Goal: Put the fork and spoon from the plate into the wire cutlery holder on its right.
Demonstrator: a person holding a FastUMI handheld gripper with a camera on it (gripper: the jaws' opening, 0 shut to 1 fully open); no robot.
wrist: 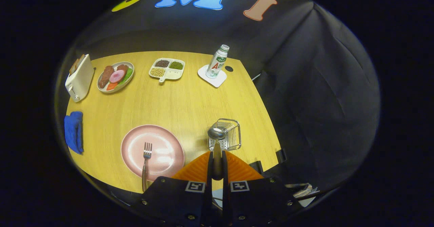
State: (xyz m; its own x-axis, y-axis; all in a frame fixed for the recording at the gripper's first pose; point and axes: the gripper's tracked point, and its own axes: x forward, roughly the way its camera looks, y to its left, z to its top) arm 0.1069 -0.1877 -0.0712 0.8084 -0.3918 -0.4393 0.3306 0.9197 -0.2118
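Steel glints on the spoon (pixel 216 134), whose handle is clamped between the two closed fingers of the gripper (pixel 217 155). Its bowl is held just ahead of the fingertips, at the near left rim of the wire cutlery holder (pixel 230 133); whether it touches the wire cannot be told. The fork (pixel 146 159) is left lying on the pink plate (pixel 135 145), tines pointing away, its handle reaching over the near rim. Plate and holder are set side by side on the wooden table (pixel 190 101). Farther back are seen a toaster (pixel 79 77), a plate of food (pixel 115 76), a divided dish of beans (pixel 167 69) and a bottle (pixel 217 61) on a white coaster (pixel 205 75). A blue cloth (pixel 73 131) lies left of the pink plate.
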